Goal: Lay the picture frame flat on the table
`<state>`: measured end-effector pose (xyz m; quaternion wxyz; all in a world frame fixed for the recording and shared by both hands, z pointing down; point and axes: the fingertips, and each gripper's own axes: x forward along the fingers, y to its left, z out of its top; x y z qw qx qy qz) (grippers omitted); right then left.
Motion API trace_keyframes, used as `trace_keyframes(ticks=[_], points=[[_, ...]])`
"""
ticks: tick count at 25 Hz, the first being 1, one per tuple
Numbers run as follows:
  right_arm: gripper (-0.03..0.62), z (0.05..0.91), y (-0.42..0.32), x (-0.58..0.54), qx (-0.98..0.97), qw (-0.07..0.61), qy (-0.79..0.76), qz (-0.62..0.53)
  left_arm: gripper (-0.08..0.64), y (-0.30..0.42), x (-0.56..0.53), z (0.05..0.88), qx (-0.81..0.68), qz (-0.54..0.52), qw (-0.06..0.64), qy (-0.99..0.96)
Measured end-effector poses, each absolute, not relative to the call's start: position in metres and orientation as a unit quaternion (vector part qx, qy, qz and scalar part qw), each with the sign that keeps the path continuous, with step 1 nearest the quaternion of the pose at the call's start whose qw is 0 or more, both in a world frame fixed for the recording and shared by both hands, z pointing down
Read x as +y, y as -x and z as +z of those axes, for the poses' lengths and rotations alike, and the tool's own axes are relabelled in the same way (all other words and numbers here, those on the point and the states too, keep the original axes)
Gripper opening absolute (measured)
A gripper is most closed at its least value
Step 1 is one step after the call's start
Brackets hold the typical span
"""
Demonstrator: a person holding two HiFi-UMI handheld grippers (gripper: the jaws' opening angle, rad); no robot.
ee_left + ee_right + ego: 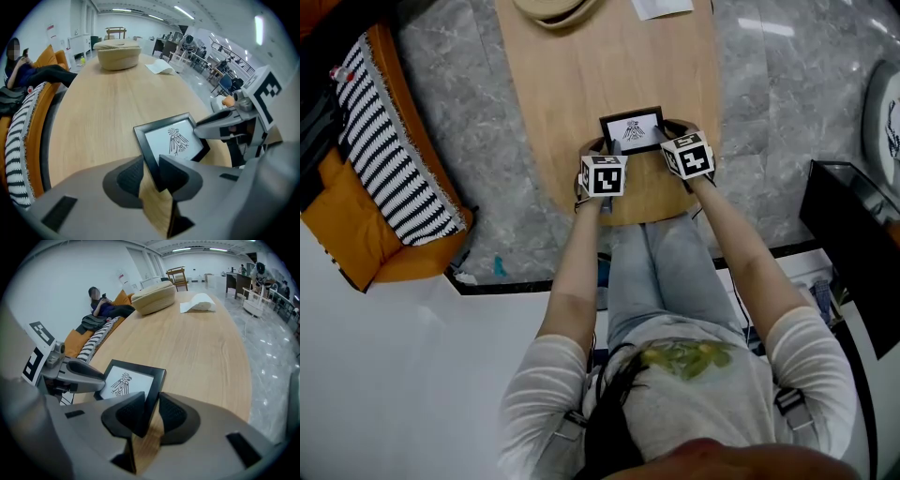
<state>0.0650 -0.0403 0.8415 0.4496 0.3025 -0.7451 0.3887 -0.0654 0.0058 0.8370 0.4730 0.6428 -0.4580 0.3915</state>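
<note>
A black picture frame (632, 129) with a bird print sits near the front edge of the oval wooden table (581, 66), between the two grippers. My left gripper (598, 150) is at the frame's left edge (145, 150): the edge lies between its jaws against the right pad (176, 174), with a strip of wood showing beside the left pad, so the gripper (151, 172) is open. My right gripper (668, 131) is shut on the frame's right edge (157, 380), pads (131, 414) on both sides. The frame looks low and tilted back; whether it lies fully flat I cannot tell.
A beige woven bowl (553, 7) and a white cloth (199, 302) lie at the table's far end. An orange sofa with a striped cushion (389, 159) stands left of the table, with a person (101, 305) on it. A black cabinet (853, 234) stands at right.
</note>
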Motion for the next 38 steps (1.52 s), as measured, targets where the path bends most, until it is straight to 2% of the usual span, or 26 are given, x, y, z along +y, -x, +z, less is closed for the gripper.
trace_keyframes(ticks=[9, 15, 20, 25, 30, 33, 36, 38], points=[[0.103, 0.84, -0.067, -0.04, -0.725, 0.462, -0.317, 0.401, 0.106, 0.067, 0.009, 0.842, -0.492, 0.372, 0.524, -0.587], [0.106, 0.833, -0.064, -0.044, -0.739, 0.474, -0.315, 0.361, 0.136, 0.07, 0.007, 0.836, -0.502, 0.403, 0.494, -0.584], [0.104, 0.819, -0.06, -0.042, -0.745, 0.473, -0.308, 0.355, 0.159, 0.069, 0.004, 0.82, -0.499, 0.386, 0.496, -0.596], [0.071, 0.796, -0.058, -0.043, -0.749, 0.459, -0.316, 0.358, 0.167, 0.069, -0.004, 0.794, -0.505, 0.373, 0.48, -0.613], [0.01, 0.767, -0.055, -0.042, -0.751, 0.429, -0.338, 0.371, 0.133, 0.071, -0.003, 0.766, -0.51, 0.363, 0.473, -0.62], [0.009, 0.752, -0.052, -0.035, -0.759, 0.427, -0.328, 0.366, 0.105, 0.071, 0.0, 0.749, -0.515, 0.354, 0.471, -0.623], [0.009, 0.737, -0.05, -0.03, -0.767, 0.43, -0.318, 0.355, 0.036, 0.077, -0.004, 0.729, -0.536, 0.353, 0.438, -0.63], [0.008, 0.727, -0.049, -0.028, -0.77, 0.422, -0.317, 0.359, 0.018, 0.08, -0.007, 0.716, -0.545, 0.349, 0.419, -0.636]])
